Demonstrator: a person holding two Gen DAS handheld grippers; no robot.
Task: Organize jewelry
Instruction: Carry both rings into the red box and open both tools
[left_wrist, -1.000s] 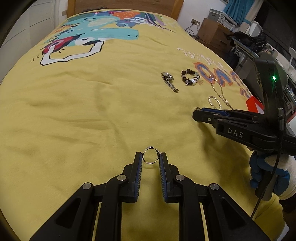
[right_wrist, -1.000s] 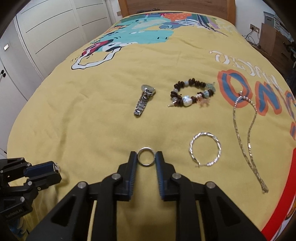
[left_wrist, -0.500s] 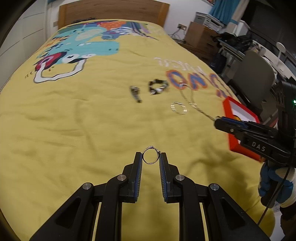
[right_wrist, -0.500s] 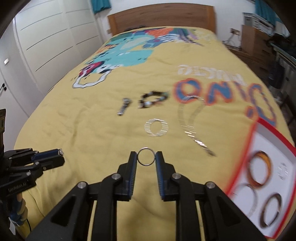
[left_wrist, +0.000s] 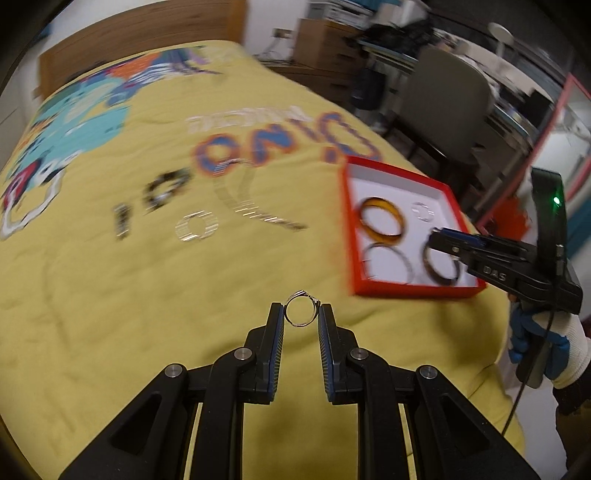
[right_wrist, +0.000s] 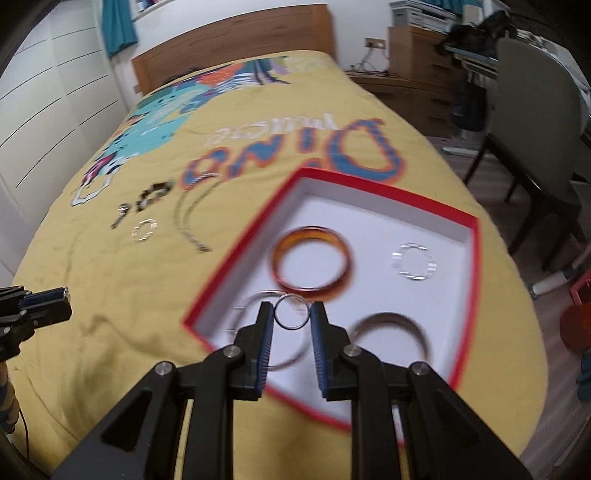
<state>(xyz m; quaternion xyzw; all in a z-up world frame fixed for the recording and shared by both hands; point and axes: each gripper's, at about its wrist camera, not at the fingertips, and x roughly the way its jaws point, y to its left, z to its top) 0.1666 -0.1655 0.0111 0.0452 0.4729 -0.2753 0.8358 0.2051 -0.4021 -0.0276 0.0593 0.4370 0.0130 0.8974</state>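
My left gripper (left_wrist: 301, 312) is shut on a small silver ring (left_wrist: 300, 309) above the yellow bedspread. My right gripper (right_wrist: 291, 314) is shut on a plain silver ring (right_wrist: 291, 312) and hangs over the near corner of the red jewelry box (right_wrist: 258, 221). The box holds an amber bangle (right_wrist: 312, 262), a silver hoop (right_wrist: 413, 261) and two more bangles. The box (left_wrist: 347, 221) and right gripper (left_wrist: 439, 236) also show in the left wrist view. A watch (left_wrist: 121, 221), bead bracelet (left_wrist: 164, 192), hoop (left_wrist: 196, 230) and chain necklace (left_wrist: 255, 206) lie on the bed.
The bed's right edge is close behind the box, with a grey chair (right_wrist: 535, 110) and wooden drawers (right_wrist: 417, 48) beyond it. White wardrobe doors (right_wrist: 44, 103) stand to the left. The headboard (right_wrist: 236, 37) is at the far end.
Both grippers have swung right, away from the loose jewelry toward the red box. The right gripper now hangs over the box. Each still holds its ring.
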